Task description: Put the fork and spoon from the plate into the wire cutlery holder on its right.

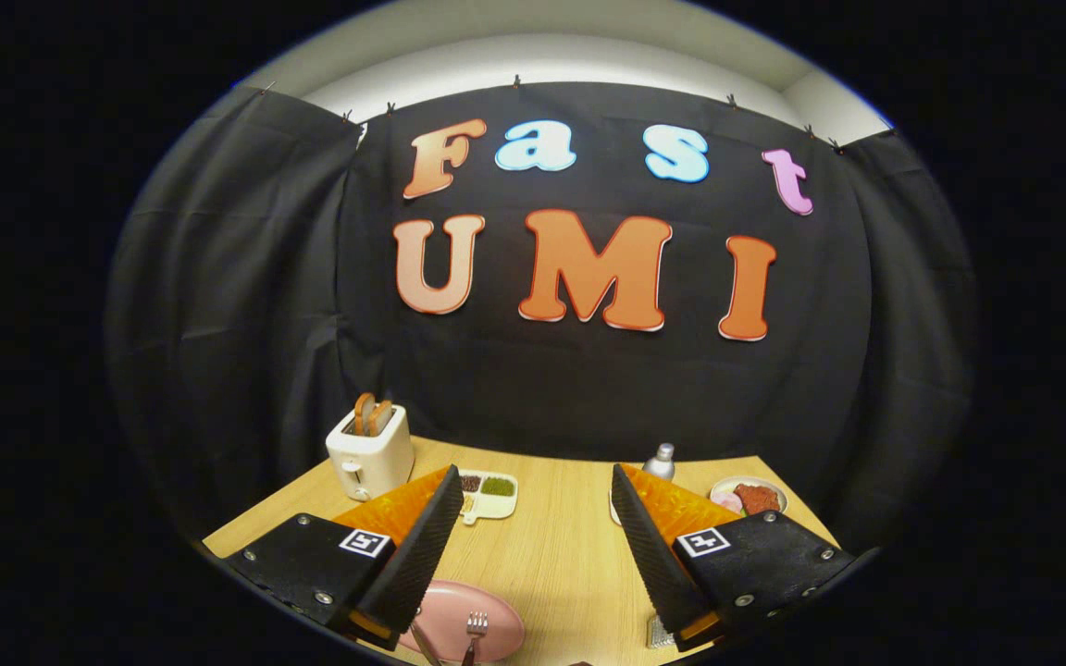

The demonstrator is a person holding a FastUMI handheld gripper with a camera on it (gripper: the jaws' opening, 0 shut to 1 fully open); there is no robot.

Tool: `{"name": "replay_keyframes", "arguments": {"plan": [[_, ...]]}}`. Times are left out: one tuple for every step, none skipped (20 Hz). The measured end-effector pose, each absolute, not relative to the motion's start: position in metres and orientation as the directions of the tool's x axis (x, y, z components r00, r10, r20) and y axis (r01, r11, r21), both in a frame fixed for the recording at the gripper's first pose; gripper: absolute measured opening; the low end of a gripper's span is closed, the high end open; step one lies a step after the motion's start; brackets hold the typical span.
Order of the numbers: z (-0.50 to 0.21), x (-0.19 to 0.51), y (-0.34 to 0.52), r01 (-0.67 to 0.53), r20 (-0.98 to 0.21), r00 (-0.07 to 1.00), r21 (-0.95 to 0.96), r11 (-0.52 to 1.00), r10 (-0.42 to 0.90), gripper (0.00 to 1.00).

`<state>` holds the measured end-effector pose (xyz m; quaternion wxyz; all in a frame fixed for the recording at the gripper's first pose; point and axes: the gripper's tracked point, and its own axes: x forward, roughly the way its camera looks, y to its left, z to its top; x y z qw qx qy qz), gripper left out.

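Held the hand-held gripper (533, 546) wide open over the pale wooden table (551, 555), black ribbed fingers (422, 546) spread far apart, nothing between them.

Found the round pink plate (496, 615) low down, just beside the tip of the left finger. On it lay one silver metal fork (476, 629), tines up toward the fingers, and a second thin metal handle (422, 640), probably the spoon, its bowl hidden, so could not be sure. By the tip of the right finger showed a small piece of silvery wire mesh (660, 633), likely the wire cutlery holder, mostly covered.

Judged both utensils light, rigid and slick, lying flat against a hard plate: likely to skid or pivot under the pads. Best taken across the narrow handle near mid-length, pinched from the sides, one at a time.

Counted beyond the fingers: one cream toaster (368, 453) with two slices of toast, one white divided dish (489, 492), one silver bottle (661, 461), one white plate of food (748, 495).
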<state>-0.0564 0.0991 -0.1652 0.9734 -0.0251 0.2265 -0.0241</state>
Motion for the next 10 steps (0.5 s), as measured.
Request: {"name": "replay_keyframes", "arguments": {"plan": [[-0.179, -0.06, 0.102, 0.036, -0.471, 0.88, -0.061, 0.997, -0.06, 0.96], [-0.194, -0.066, 0.104, 0.033, -0.508, 0.86, -0.061, 0.998, -0.059, 0.95], [-0.212, -0.073, 0.108, 0.032, -0.544, 0.837, -0.058, 0.998, -0.059, 0.95], [-0.226, -0.079, 0.109, 0.034, -0.581, 0.812, -0.056, 0.998, -0.061, 0.95], [-0.239, -0.084, 0.11, 0.038, -0.612, 0.788, -0.058, 0.998, -0.066, 0.94], [-0.249, -0.087, 0.113, 0.037, -0.636, 0.769, -0.06, 0.998, -0.067, 0.94], [-0.261, -0.092, 0.114, 0.034, -0.659, 0.749, -0.063, 0.997, -0.067, 0.93], [-0.274, -0.096, 0.116, 0.028, -0.685, 0.726, -0.065, 0.997, -0.065, 0.93], [-0.286, -0.1, 0.119, 0.021, -0.711, 0.701, -0.063, 0.998, -0.06, 0.92], [-0.296, -0.104, 0.122, 0.016, -0.738, 0.673, -0.06, 0.998, -0.055, 0.92]]}}
